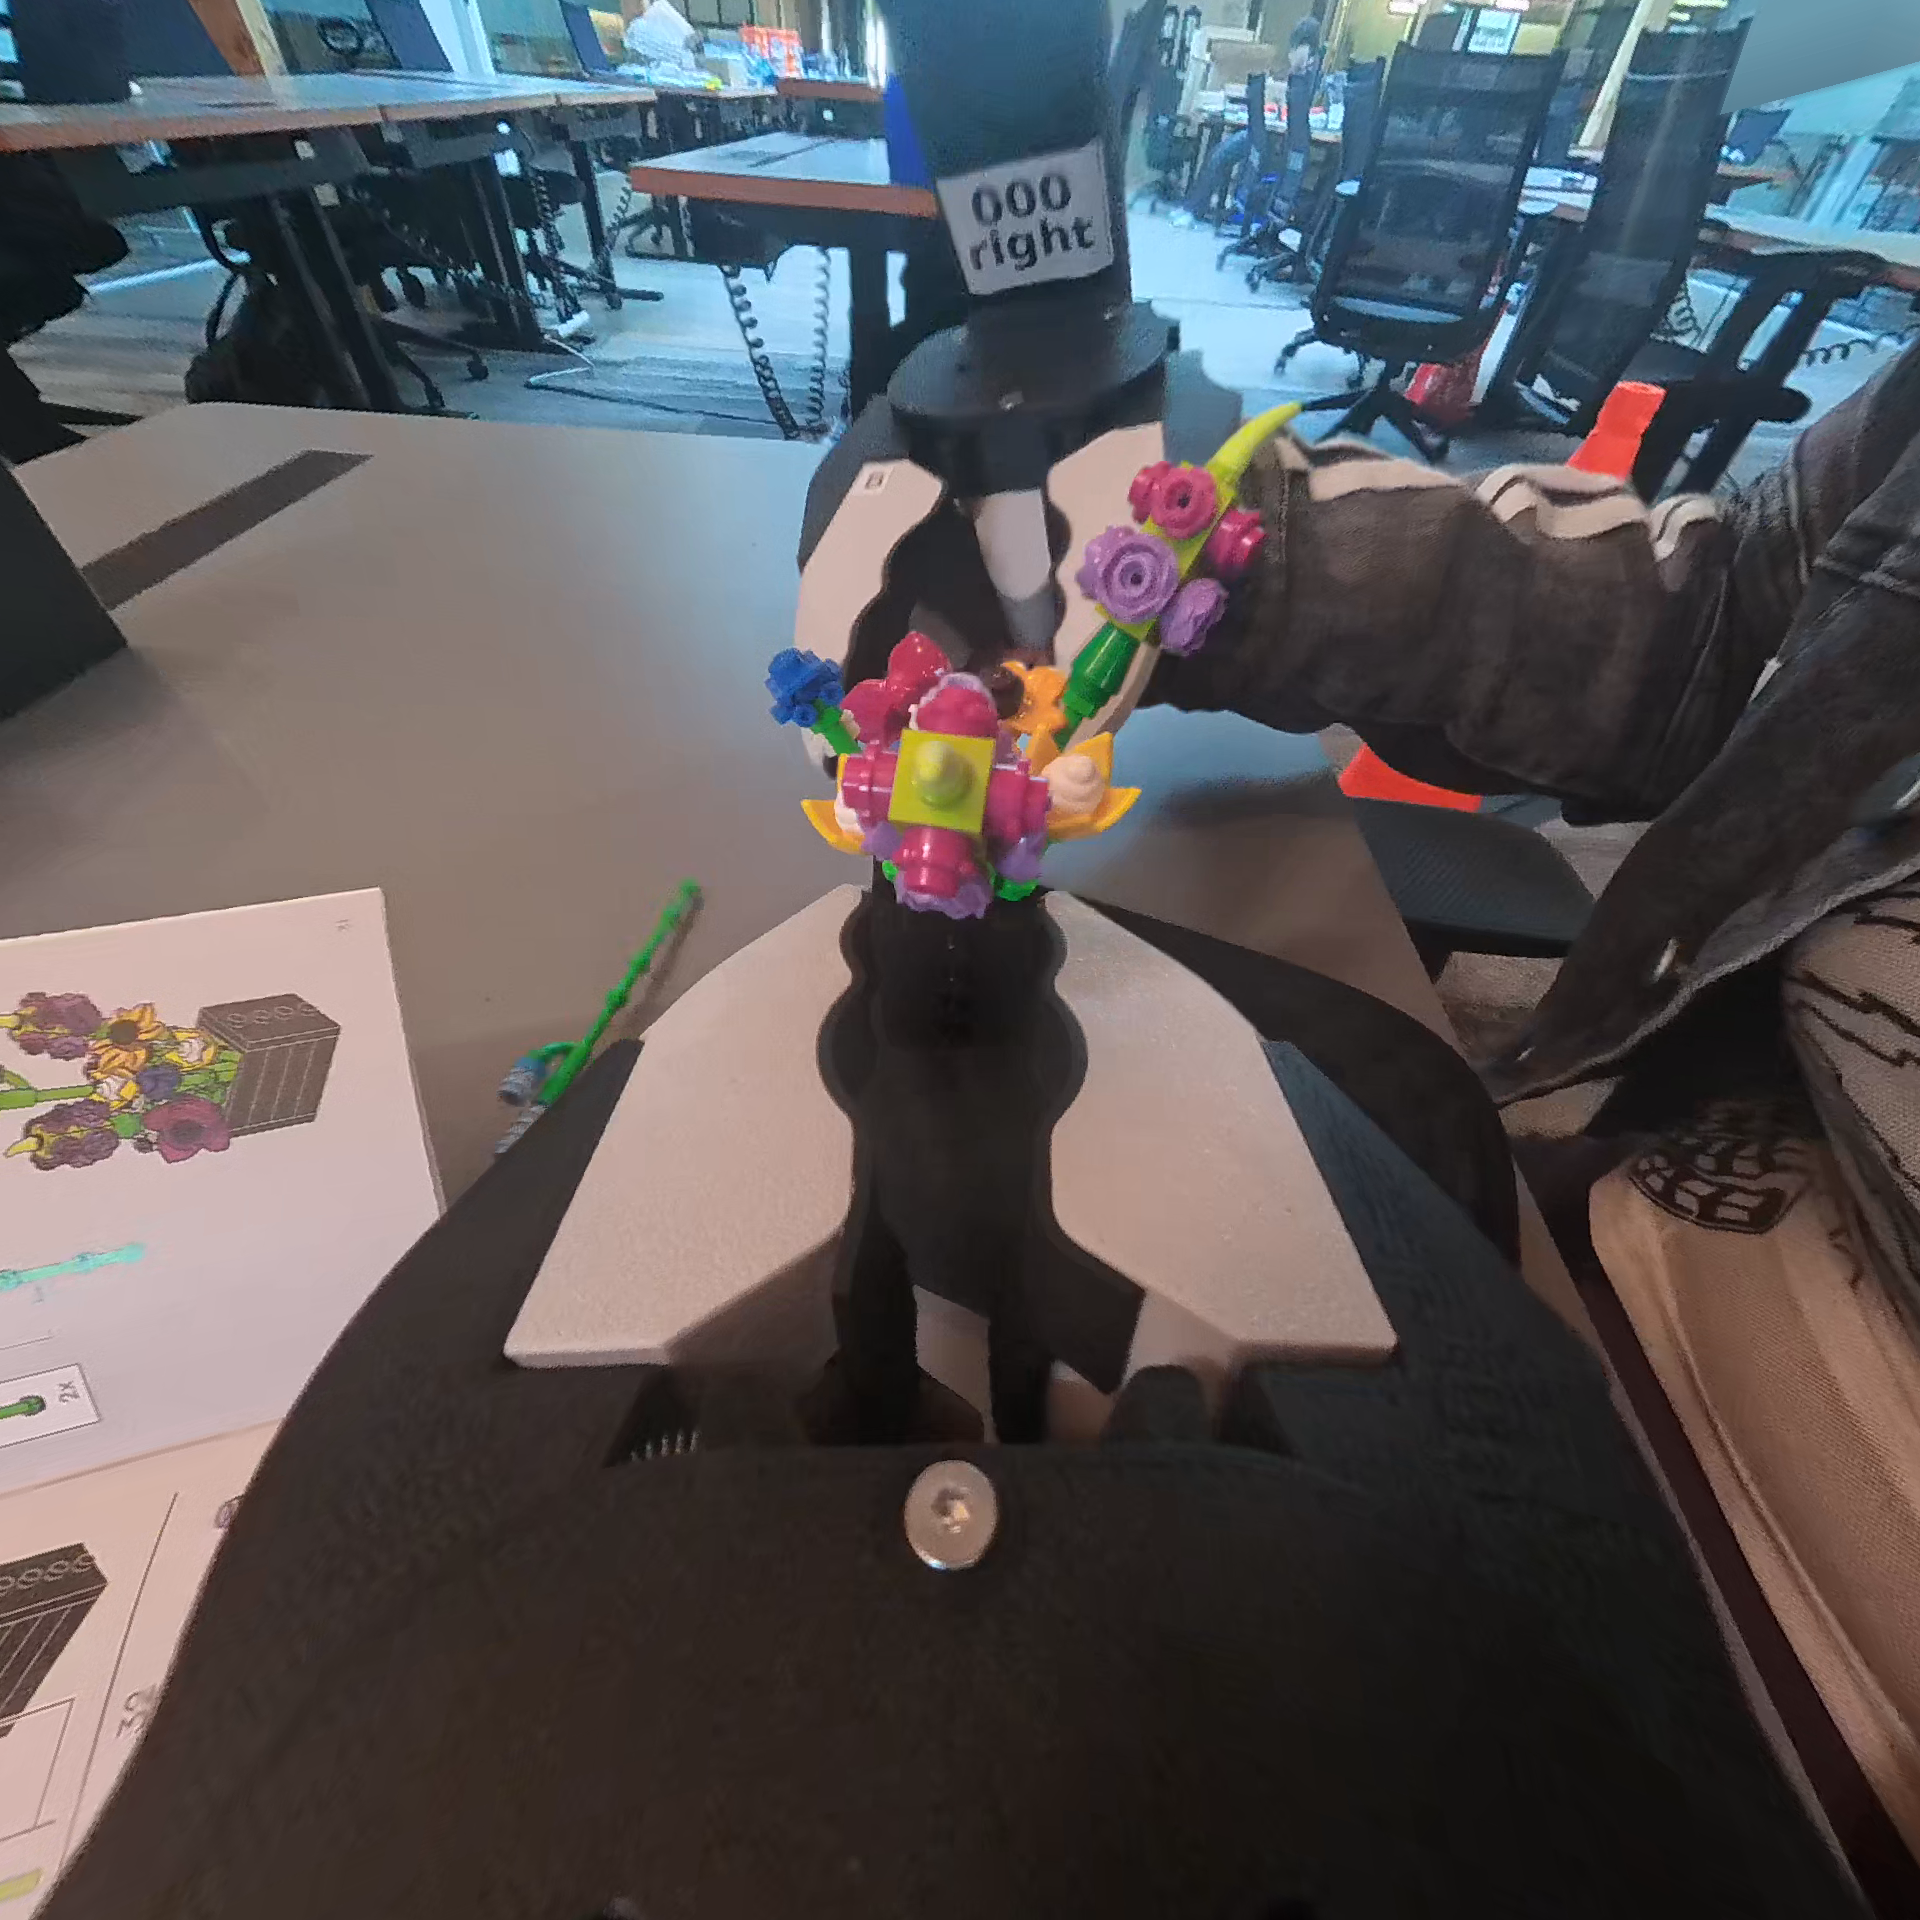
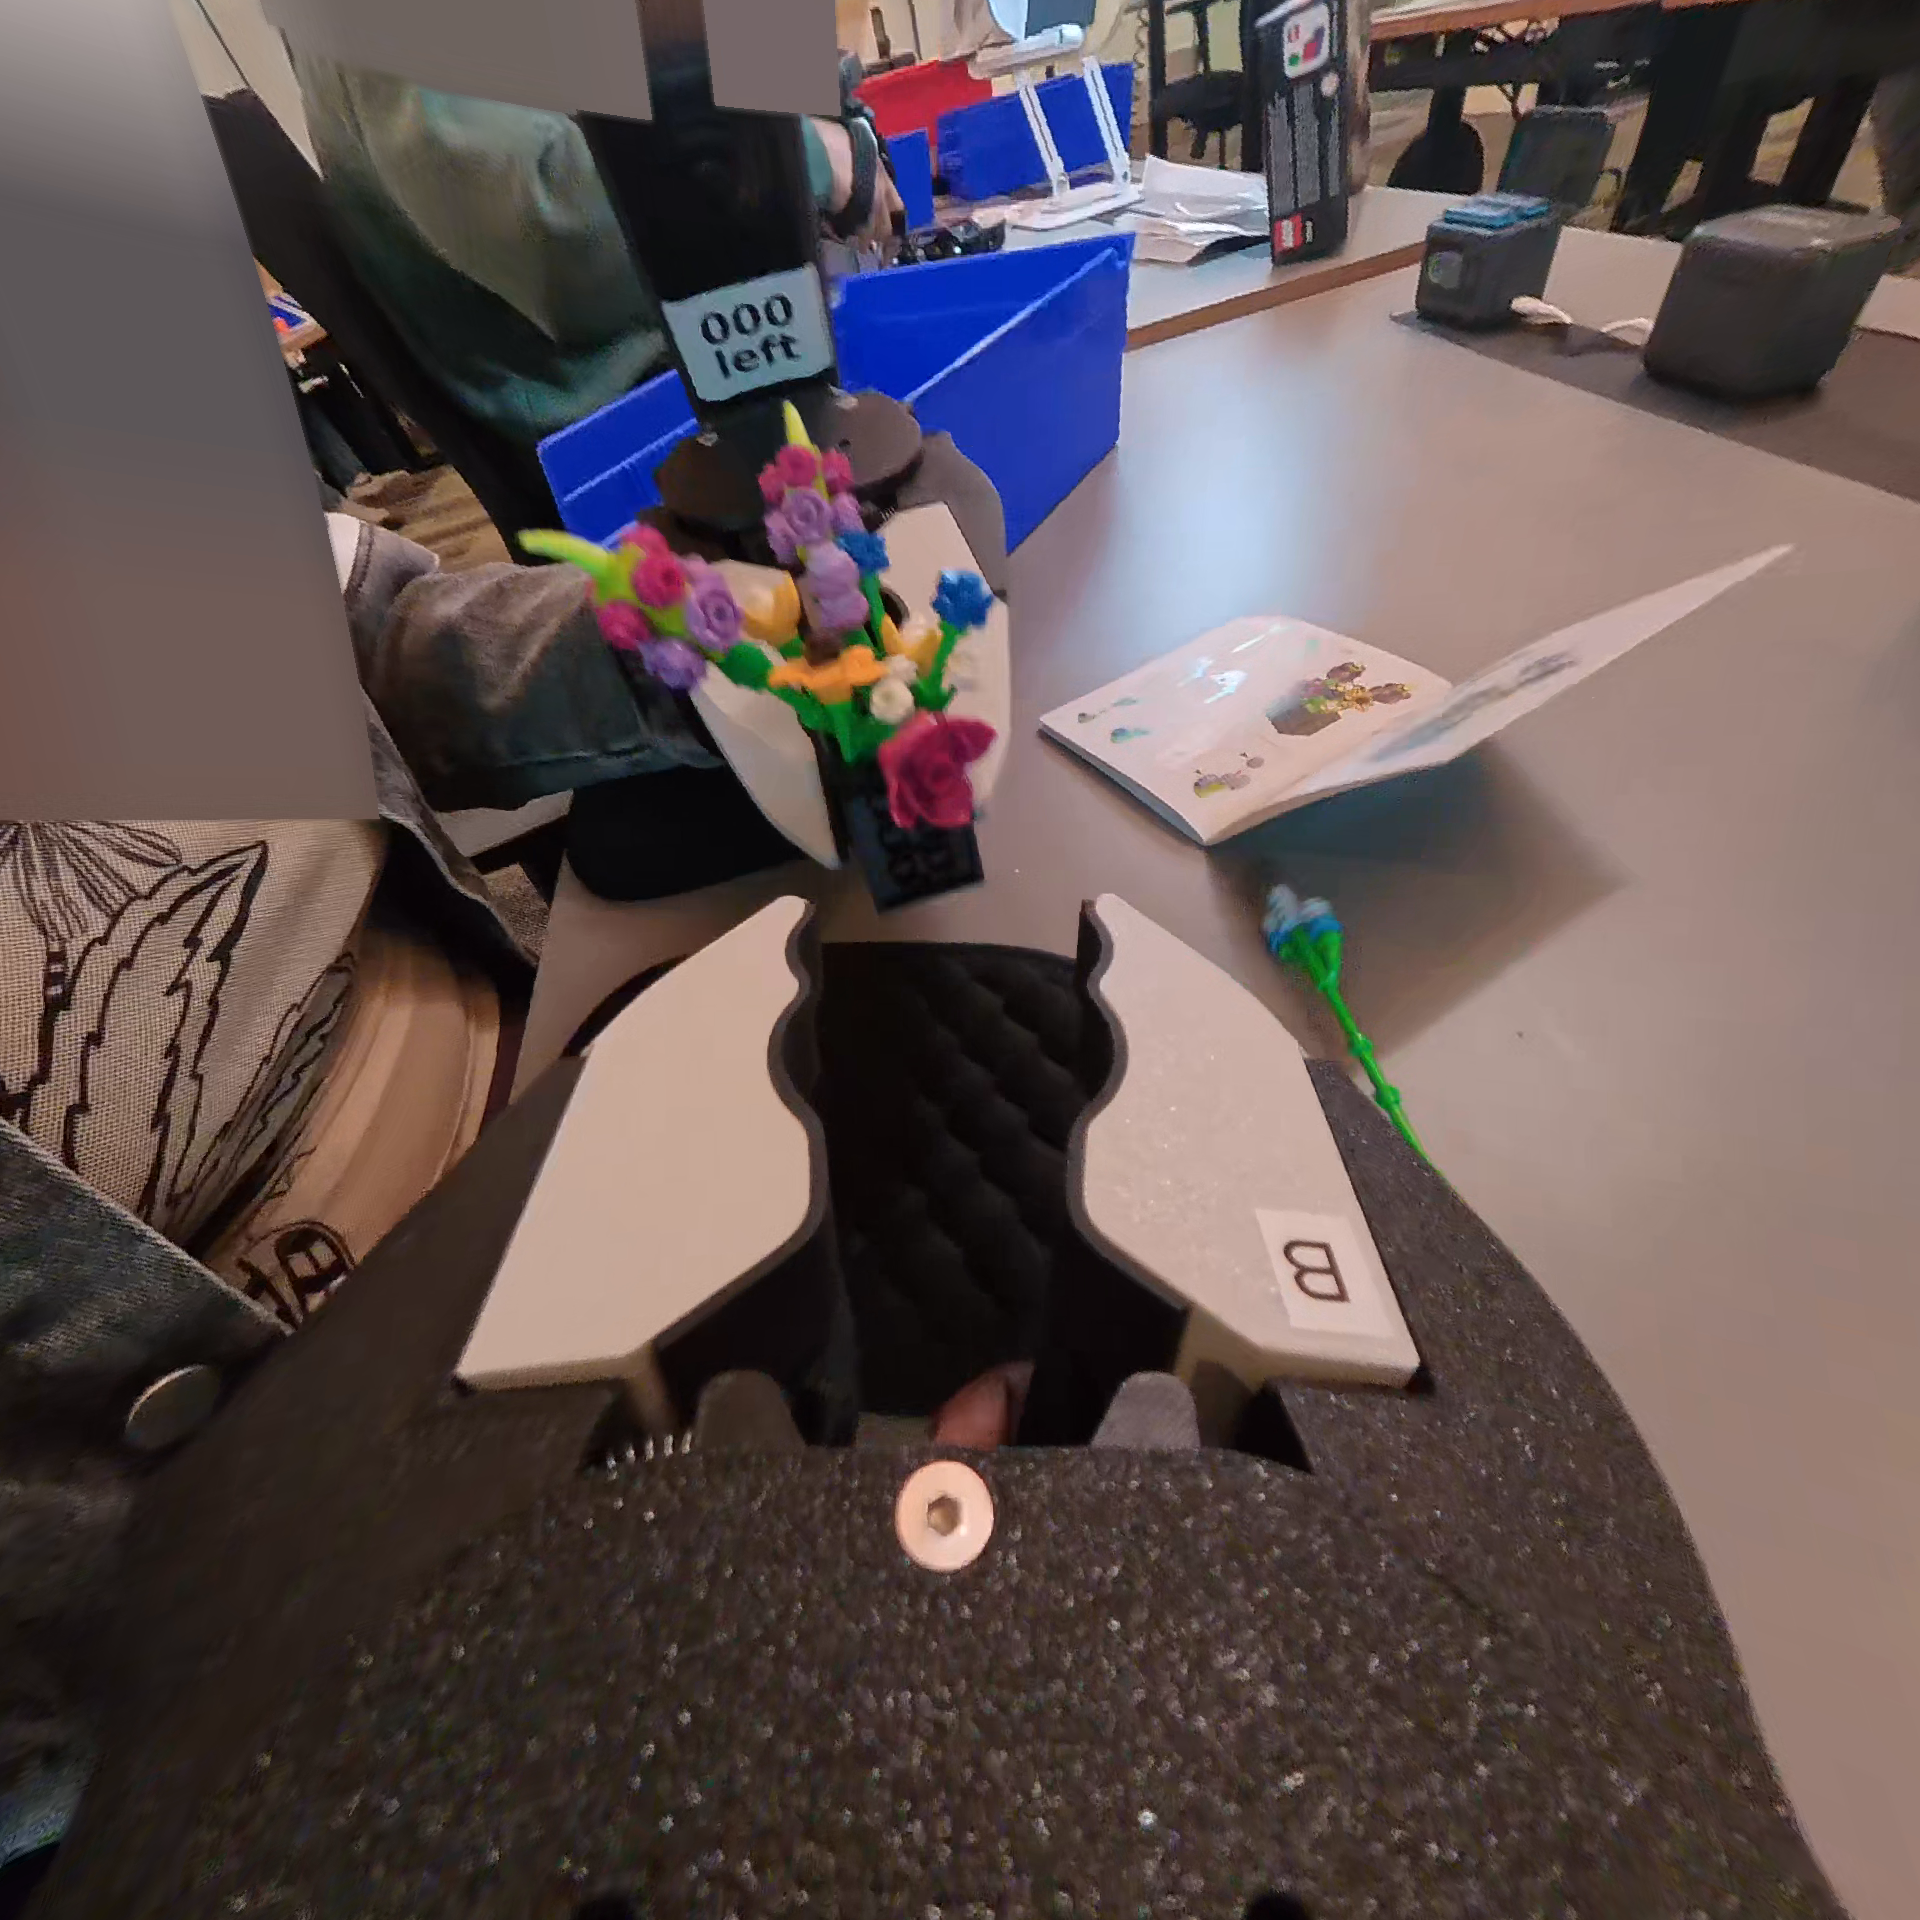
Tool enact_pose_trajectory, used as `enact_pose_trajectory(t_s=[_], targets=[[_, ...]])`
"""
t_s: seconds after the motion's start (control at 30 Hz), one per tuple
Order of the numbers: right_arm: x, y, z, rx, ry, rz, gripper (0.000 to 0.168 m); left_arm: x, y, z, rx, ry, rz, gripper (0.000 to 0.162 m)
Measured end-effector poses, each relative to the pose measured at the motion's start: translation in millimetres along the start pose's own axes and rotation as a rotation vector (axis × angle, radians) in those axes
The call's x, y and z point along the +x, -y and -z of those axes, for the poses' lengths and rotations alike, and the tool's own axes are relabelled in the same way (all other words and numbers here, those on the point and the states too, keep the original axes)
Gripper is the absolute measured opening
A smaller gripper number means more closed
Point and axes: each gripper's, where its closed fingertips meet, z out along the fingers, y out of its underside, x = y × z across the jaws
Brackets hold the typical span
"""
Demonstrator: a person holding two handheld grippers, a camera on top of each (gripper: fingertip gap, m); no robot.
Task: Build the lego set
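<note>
My left gripper (image 1: 956,914) is shut on the black base (image 2: 914,852) of the lego flower bouquet (image 1: 940,790) and holds it above the grey table (image 1: 468,675). The flowers point back toward its camera, and one pink and purple flower spike (image 1: 1164,561) leans off to the right. My right gripper (image 2: 951,920) is open and empty. It faces the bouquet (image 2: 831,644) from just short of the base, without touching it. A loose blue flower on a green stem (image 1: 613,1018) lies on the table, also in the right wrist view (image 2: 1330,997).
An open instruction booklet (image 2: 1247,717) lies on the table, at the left in the left wrist view (image 1: 187,1143). A blue bin (image 2: 997,353), a dark lego box (image 2: 1304,125) and black cases (image 2: 1766,301) stand farther back. A person's sleeve (image 1: 1455,623) is at the right. My left and right fingertips are right by each other.
</note>
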Motion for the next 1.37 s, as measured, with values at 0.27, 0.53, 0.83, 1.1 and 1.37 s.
enact_pose_trajectory(t_s=[0.27, 0.53, 0.83, 1.1, 1.37], targets=[[41.3, -4.7, 15.3, -0.158, -0.143, 0.044, 0.032, 8.5, 2.0, 16.6, 0.027, 0.034, 0.009, 0.028], [87.6, -35.4, -26.9, -0.791, -0.093, 0.124, 0.026, 22.7, 7.0, 9.7, 0.071, 0.046, 0.068, 0.028], [113.9, -61.0, -45.6, -0.866, -0.207, 0.148, 0.015, 15.9, 9.3, 12.0, 0.109, 0.069, 0.109, 0.030], [95.7, -12.6, -36.5, -0.462, -0.218, 0.056, 0.003, -1.2, 20.2, 20.5, 0.218, 0.210, 0.085, 0.029], [49.0, 78.5, 12.5, 0.353, -0.111, -0.205, 0.002, -1.3, 16.9, 14.7, 0.175, 0.244, 0.046, 0.029]])
